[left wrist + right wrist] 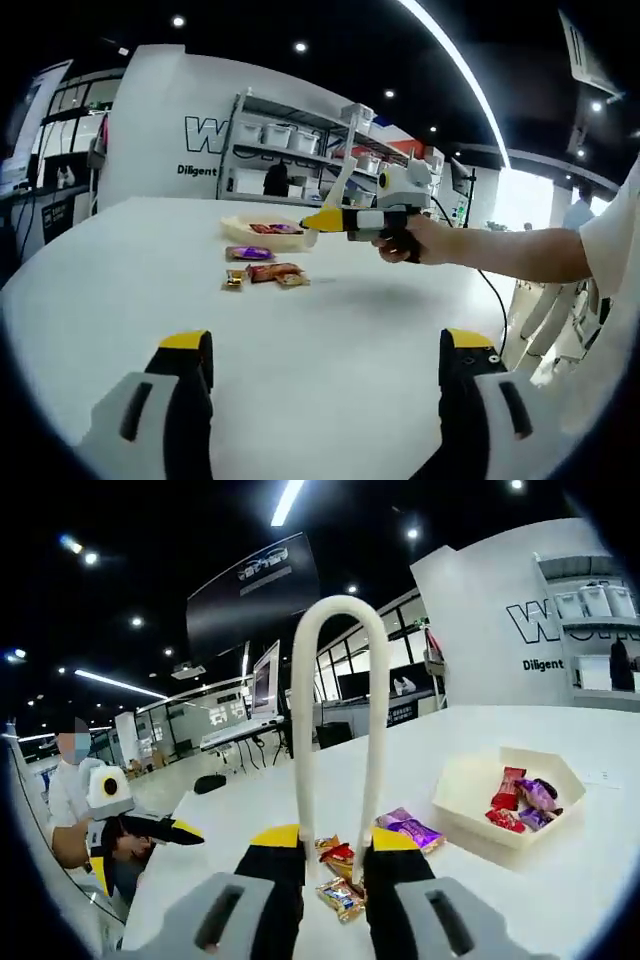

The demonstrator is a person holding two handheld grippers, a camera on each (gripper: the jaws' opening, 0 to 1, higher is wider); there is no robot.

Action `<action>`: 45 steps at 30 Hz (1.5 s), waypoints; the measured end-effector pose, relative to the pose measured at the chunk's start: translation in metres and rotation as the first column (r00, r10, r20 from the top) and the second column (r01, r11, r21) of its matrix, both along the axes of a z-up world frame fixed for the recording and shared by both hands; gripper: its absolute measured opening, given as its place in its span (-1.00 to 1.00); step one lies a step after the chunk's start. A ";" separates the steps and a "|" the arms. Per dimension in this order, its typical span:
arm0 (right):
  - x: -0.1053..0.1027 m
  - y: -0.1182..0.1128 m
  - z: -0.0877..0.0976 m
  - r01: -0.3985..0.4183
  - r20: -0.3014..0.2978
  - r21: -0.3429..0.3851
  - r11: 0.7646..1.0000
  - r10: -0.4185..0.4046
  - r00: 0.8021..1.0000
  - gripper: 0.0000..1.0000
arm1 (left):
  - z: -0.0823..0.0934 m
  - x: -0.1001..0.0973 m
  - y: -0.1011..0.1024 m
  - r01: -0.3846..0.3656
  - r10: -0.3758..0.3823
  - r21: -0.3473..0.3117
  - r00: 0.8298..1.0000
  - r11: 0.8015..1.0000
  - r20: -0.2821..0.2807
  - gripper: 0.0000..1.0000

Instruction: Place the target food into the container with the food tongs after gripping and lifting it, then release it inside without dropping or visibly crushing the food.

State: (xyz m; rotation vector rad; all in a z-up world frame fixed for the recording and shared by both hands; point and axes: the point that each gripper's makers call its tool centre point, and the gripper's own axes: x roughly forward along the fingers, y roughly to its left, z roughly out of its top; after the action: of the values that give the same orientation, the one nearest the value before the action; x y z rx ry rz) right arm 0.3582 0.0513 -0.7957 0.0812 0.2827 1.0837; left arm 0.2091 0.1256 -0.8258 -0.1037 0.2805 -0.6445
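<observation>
Two jaws of the right gripper (335, 852) clamp the tongs (338, 730) ready over snacks (340, 865), container (470, 785) at two o'clock; left gripper (325, 360) spread, idle.

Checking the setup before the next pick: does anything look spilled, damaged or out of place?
Nothing stands out. Some wrapped snacks lie in the tray, three more flat on the table. The right tool grips the white tongs upright, looking intact.

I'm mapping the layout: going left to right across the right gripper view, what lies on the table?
Other gripper → gold-wrapped snack → purple snack packet → container holding red snack, then purple snack.
</observation>
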 end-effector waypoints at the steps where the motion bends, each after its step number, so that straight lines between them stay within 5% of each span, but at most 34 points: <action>1: 0.001 0.002 -0.004 -0.010 0.009 -0.025 1.000 0.010 1.000 -0.71 | 0.001 -0.001 0.001 -0.002 0.002 0.000 1.000 1.000 0.003 0.84; 20: -0.003 0.009 -0.035 -0.131 0.002 -0.103 0.986 0.132 0.991 -0.70 | 0.006 -0.005 0.008 -0.006 0.006 -0.013 1.000 1.000 0.005 0.83; 24: 0.001 0.011 -0.042 -0.144 0.037 -0.142 0.979 0.151 0.988 -0.70 | 0.005 -0.005 0.009 -0.008 0.008 -0.008 1.000 1.000 0.000 0.82; 38: 0.004 0.018 -0.042 -0.183 0.124 -0.198 0.963 0.210 0.970 -0.68 | 0.004 -0.004 0.013 -0.016 0.016 0.000 1.000 1.000 -0.010 0.79; 45: 0.005 0.019 -0.045 -0.206 0.096 -0.195 0.959 0.228 0.969 -0.67 | 0.002 -0.005 0.012 -0.010 0.010 0.005 1.000 1.000 -0.017 0.78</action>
State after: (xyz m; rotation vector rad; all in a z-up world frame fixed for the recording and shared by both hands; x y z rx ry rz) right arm 0.3629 0.0700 -0.8405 -0.1825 0.2891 1.2705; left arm 0.2039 0.1372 -0.8238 -0.1053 0.2975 -0.6334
